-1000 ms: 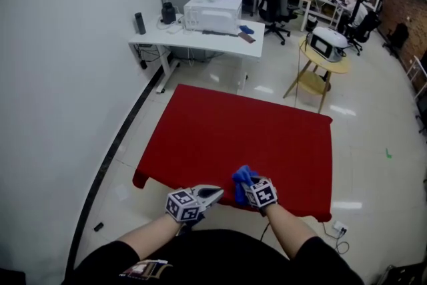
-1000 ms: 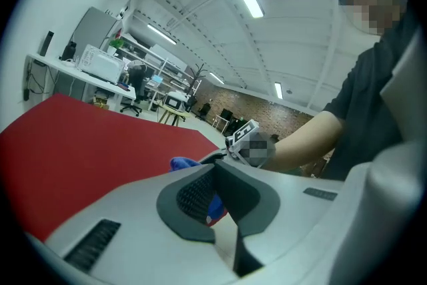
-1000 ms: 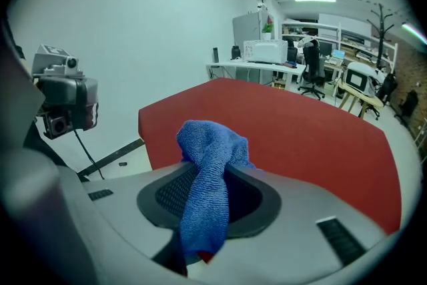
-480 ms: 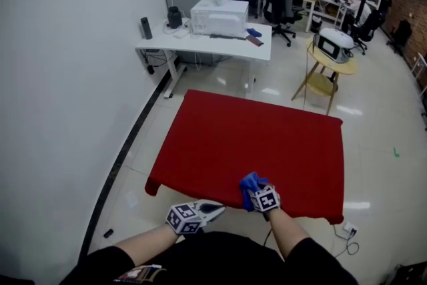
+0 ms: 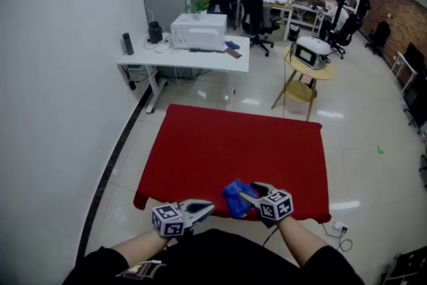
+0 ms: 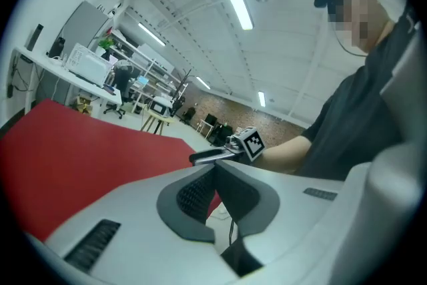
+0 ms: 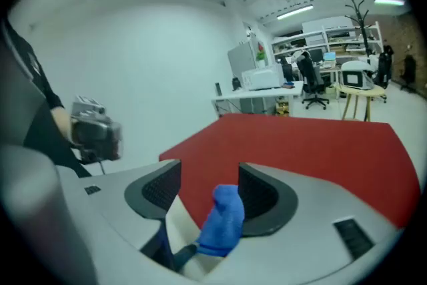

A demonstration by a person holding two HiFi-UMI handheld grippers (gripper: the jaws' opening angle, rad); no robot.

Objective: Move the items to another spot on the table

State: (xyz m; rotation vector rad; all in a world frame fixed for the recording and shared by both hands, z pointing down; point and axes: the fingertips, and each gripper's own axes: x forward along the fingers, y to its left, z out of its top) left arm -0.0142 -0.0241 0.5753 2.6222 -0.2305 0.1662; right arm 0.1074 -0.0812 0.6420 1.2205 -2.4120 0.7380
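Note:
A crumpled blue cloth (image 5: 234,197) lies at the near edge of the red table (image 5: 233,143). My right gripper (image 5: 249,195) is at the cloth's right side, and its jaws are opening. In the right gripper view the cloth (image 7: 223,217) stands between the spread jaws of the right gripper (image 7: 207,173) and leans on the right-hand one only. My left gripper (image 5: 203,207) hovers just off the table's near edge, left of the cloth. Its pads meet in the left gripper view, where the left gripper (image 6: 215,167) has nothing between them.
Beyond the table stand a white desk (image 5: 187,50) with a printer (image 5: 199,31) and a round yellow side table (image 5: 308,67) carrying an appliance. A white wall runs along the left. A cable and plug (image 5: 337,228) lie on the floor by the table's near right corner.
The right gripper's jaws have spread apart and the blue cloth has come free of their grip, resting at the table's near edge. The left gripper stays where it was.

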